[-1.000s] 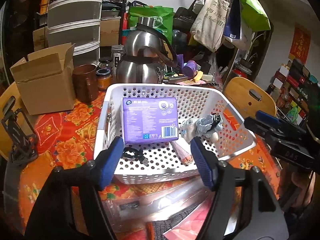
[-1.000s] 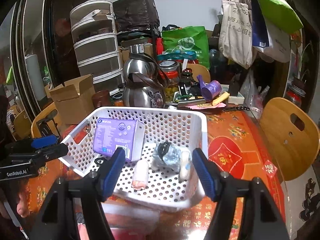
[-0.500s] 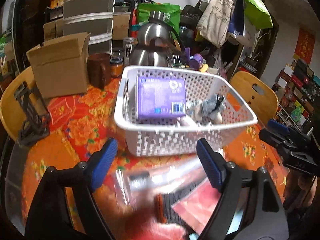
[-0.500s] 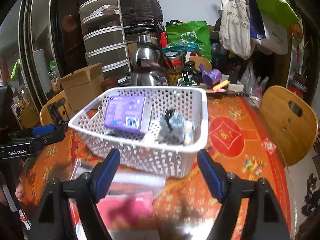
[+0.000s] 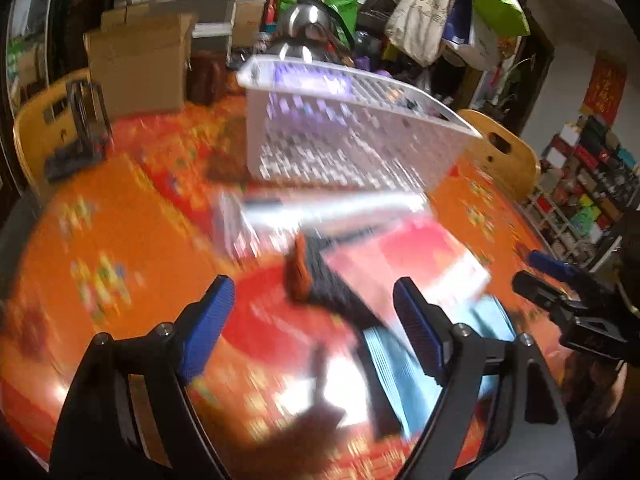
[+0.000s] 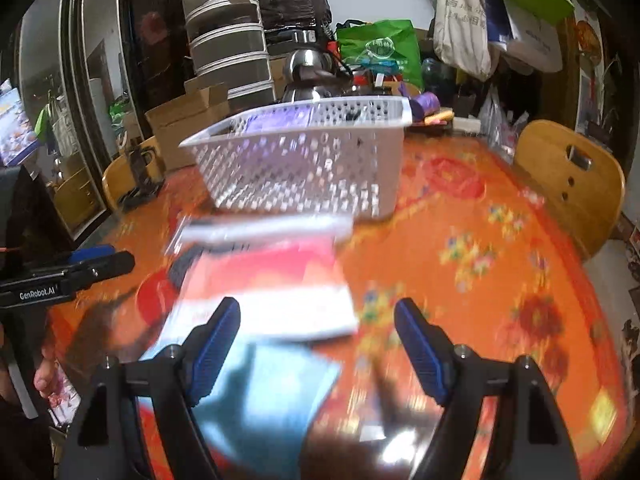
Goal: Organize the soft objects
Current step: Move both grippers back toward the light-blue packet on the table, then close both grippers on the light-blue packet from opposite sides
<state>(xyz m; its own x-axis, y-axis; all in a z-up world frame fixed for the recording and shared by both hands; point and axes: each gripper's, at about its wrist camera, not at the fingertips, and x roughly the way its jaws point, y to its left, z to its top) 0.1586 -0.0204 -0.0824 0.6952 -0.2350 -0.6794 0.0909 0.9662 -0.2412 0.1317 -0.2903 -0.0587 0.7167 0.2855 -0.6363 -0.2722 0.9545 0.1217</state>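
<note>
A white perforated basket (image 5: 352, 136) (image 6: 304, 160) stands on the orange flowered table, a purple packet (image 5: 308, 76) showing inside it. In front of it lie flat soft packs, blurred: a clear-wrapped one (image 5: 304, 216), a pink-and-white one (image 5: 416, 260) (image 6: 272, 284) over something dark (image 5: 340, 288), and a light blue one (image 5: 404, 360) (image 6: 272, 384). My left gripper (image 5: 312, 328) hangs open over the table just left of the packs, nothing between its pads. My right gripper (image 6: 316, 344) is open above the pink and blue packs, empty too. Each gripper shows at the edge of the other's view.
Behind the basket stand a steel kettle (image 5: 304, 36), cardboard boxes (image 5: 140, 60), drawers (image 6: 228, 52) and hanging bags (image 6: 460, 16). Wooden chairs (image 6: 568, 184) (image 5: 44, 128) flank the table. A black stand (image 5: 80, 128) sits at the left.
Both grippers have pulled back from over the basket and dropped toward the table; the basket is now farther off and the flat packs lie below the jaws, which stand slightly wider.
</note>
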